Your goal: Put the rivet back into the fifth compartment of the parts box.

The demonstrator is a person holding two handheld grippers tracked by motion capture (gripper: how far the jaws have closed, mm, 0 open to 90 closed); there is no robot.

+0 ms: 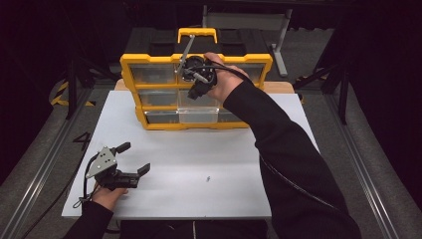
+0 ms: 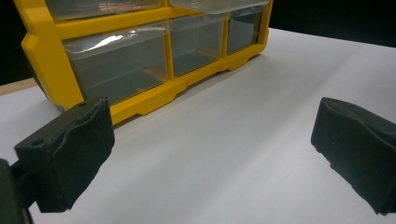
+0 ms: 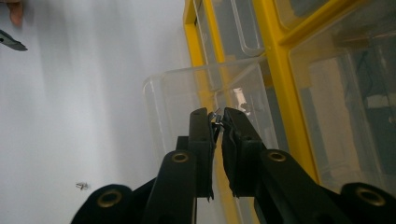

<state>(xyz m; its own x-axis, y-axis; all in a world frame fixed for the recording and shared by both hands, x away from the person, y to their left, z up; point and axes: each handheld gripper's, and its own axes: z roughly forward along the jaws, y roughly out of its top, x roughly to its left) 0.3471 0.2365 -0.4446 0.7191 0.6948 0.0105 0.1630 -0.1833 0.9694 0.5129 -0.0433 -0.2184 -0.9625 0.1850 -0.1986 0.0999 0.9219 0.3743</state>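
a yellow organiser (image 1: 149,59) with clear plastic drawers stands upright at the far edge of a white table top (image 1: 209,154); all positions below are given relative to this organiser.

the right gripper (image 1: 191,94) is held in front of the organiser's upper middle section, pointing down, with the right hand (image 1: 224,79) wrapped around its body and the dark sleeve reaching back toward the near right of the organiser. directly below the jaws, the middle bottom drawer (image 1: 198,115) is pulled out from the organiser's face. in the right gripper view the jaws are clenched nearly together on a small metal part (image 3: 217,116), probably a screw, pinched at their tips. the tips sit above the open mouth of the pulled-out drawer (image 3: 205,93); whether the part touches the drawer cannot be told.

a second small metal piece (image 1: 208,178) lies loose on the table top, well in front of the organiser; it is also seen in the right gripper view (image 3: 82,186).

the left gripper (image 1: 134,158) is well apart from the organiser, toward the near left, held by the left hand (image 1: 107,194) just above the table top. its jaws are spread wide and grasp nothing. in the left gripper view, the pads (image 2: 70,154) frame bare table, with the organiser's bottom row of drawers (image 2: 116,65) beyond.
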